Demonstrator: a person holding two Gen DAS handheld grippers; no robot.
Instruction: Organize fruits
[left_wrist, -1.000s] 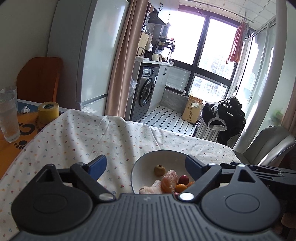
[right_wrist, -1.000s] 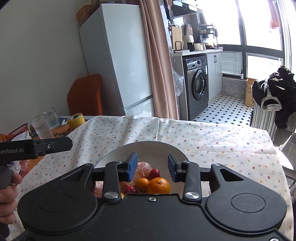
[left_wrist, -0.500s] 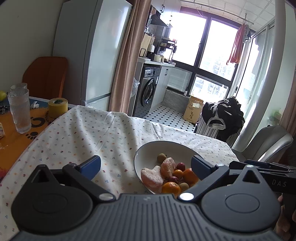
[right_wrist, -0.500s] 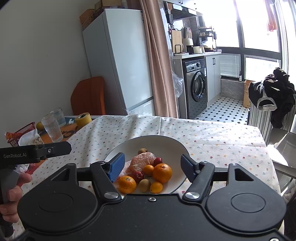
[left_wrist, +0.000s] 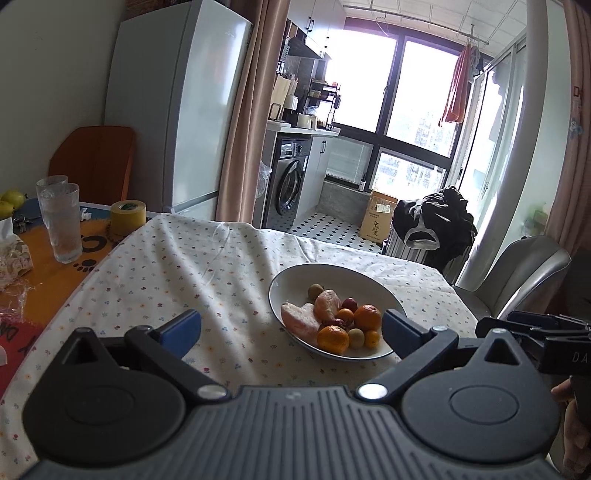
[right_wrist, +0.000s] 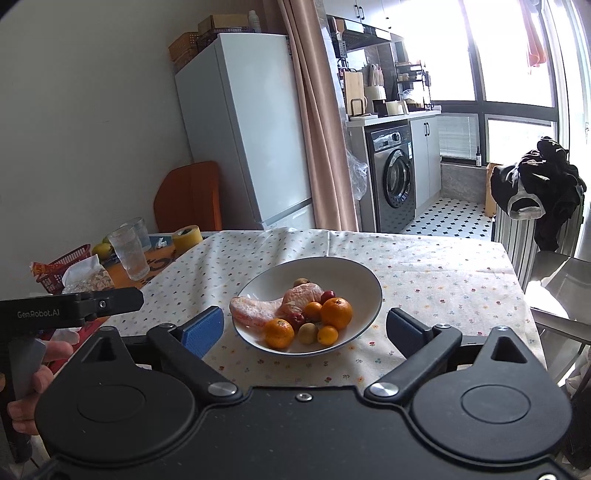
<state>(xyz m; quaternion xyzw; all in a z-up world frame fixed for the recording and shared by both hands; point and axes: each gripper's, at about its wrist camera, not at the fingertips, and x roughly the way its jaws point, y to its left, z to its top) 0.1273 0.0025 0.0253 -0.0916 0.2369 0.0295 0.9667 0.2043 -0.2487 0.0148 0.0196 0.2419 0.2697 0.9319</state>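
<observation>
Left wrist view: the left tool (left_wrist: 291, 328) is spread wide and holds nothing, raised above the surface (left_wrist: 207, 266) with its flowered cloth; the bowl (left_wrist: 295, 280) of fruit sits on the cloth ahead and to the right, holding oranges (left_wrist: 366, 316), small round fruits and peeled pink segments (left_wrist: 299, 317). Right wrist view: the right tool (right_wrist: 304, 326) is likewise spread and empty, with the bowl (right_wrist: 332, 266) resting on the surface (right_wrist: 443, 280) directly ahead between its fingers (right_wrist: 203, 328), not touching them.
</observation>
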